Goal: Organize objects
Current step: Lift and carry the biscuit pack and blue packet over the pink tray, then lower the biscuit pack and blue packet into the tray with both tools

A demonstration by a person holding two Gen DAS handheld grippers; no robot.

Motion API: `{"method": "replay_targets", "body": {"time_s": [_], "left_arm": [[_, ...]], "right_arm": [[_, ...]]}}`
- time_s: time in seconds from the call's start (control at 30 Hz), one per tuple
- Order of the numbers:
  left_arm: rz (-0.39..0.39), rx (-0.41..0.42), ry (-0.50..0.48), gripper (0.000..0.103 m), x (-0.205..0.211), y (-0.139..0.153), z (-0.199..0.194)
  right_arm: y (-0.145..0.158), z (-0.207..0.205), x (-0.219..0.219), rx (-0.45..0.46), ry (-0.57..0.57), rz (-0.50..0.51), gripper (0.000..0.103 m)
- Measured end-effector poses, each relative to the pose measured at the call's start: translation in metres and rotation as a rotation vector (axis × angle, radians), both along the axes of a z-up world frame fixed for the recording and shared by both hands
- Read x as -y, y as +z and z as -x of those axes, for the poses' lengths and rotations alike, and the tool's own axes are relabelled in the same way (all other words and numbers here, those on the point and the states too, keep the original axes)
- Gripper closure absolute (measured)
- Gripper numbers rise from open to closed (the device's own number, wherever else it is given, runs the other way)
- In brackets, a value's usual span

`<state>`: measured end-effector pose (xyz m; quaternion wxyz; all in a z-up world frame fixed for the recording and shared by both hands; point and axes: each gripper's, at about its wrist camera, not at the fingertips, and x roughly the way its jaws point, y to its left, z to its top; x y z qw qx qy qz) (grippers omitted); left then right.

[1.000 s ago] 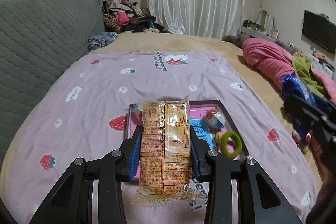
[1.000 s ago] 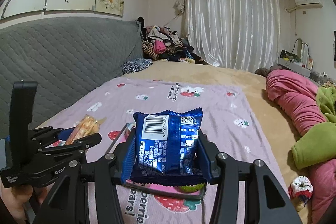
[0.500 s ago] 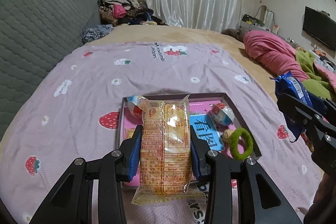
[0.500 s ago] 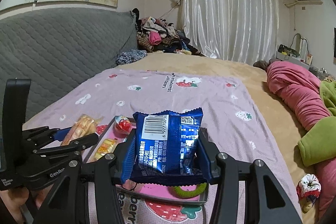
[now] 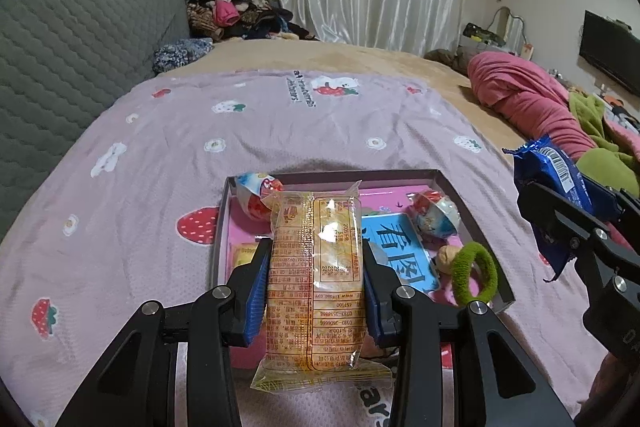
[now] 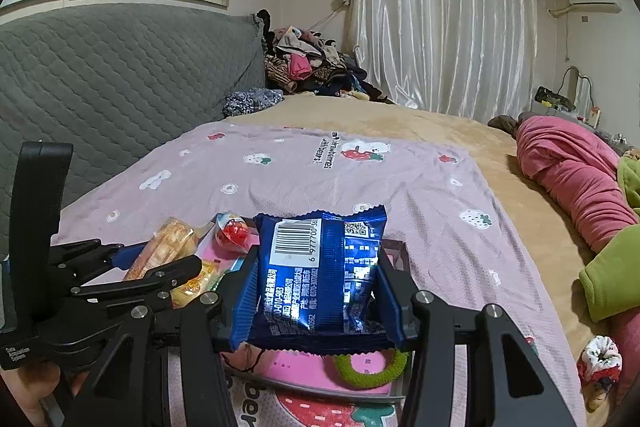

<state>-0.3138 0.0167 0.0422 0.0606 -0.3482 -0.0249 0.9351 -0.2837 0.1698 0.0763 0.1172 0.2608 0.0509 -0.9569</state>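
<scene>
I see the bed [image 5: 280, 123] filling most of both frames, covered by a lilac strawberry-print blanket [image 5: 168, 187]. On the blanket, in the lower middle of the left wrist frame, lies a shallow tray [image 5: 472, 211] with a pink floor. Inside it I count a blue card [image 5: 404, 255] with white characters at centre right, a green hair tie [image 5: 476, 275] leaning at the lower right corner, one round foil-wrapped sweet [image 5: 436, 215] at upper right and another [image 5: 256, 195] at upper left, and a small yellow packet [image 5: 242, 253] by the left wall, half hidden.

My left gripper [image 5: 316, 291] pinches an orange snack pack [image 5: 316, 279], held lengthwise over the near part of the tray. My right gripper [image 6: 320, 287] pinches a blue snack bag [image 6: 320, 271], barcode facing up, held above the tray's right side.
</scene>
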Motion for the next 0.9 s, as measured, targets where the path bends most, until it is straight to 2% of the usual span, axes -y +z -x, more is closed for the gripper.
{"method": "replay_targets", "body": {"time_s": [0.57,0.9], "left_arm": [[-0.002,0.042,0.005,0.062,0.001,-0.034,0.022],[0.000,0.099,0.003,0.062,-0.001,-0.062,0.033]], "right_arm": [[-0.029,0.026,0.000,0.018,0.000,-0.006,0.051],[-0.063,0.047,-0.005,0.099,-0.019,-0.030,0.051]]}}
